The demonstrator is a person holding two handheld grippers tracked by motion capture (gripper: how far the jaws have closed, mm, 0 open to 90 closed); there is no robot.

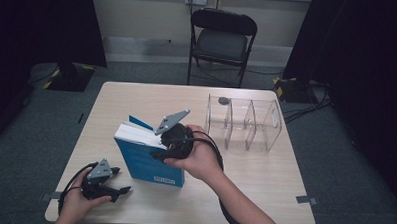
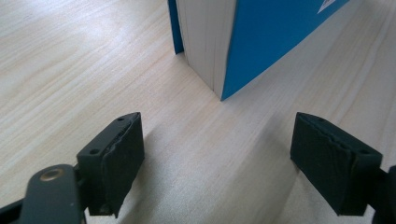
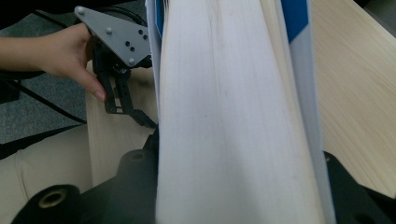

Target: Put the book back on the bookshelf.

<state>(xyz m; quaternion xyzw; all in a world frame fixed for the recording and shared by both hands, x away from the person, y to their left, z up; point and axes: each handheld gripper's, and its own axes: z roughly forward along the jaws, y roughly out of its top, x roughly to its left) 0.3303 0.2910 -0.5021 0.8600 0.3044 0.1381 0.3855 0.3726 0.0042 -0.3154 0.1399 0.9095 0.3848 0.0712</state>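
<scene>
At the table's (image 1: 264, 179) near left corner, the left gripper (image 1: 121, 189) rests low in the person's left hand (image 1: 75, 203). Its jaws stand wide apart with nothing between them, and only bare wood shows between the two pads (image 2: 119, 158) in the left gripper view. They point toward the blue book (image 1: 147, 158), which stands just ahead of them without touching; that view shows the book's lower corner (image 2: 224, 51) close in front of the jaws.

The book stands upright on its edge near the middle of the table, blue cover toward the person, white page block on top. The right gripper (image 1: 157, 153) is clamped on it from the right side, held by the right hand (image 1: 202, 157). In the right gripper view the thick page block (image 3: 233, 116) sits squarely between the two jaws, which press in on either side.

Farther right, well apart from the book, a clear plastic rack (image 1: 246, 123) stands on the table with three compartments, and a small dark round object (image 1: 224, 100) lies at its far left corner.

Count: one book, two grippers, one rack. One black folding chair (image 1: 221, 40) stands beyond the table.
</scene>
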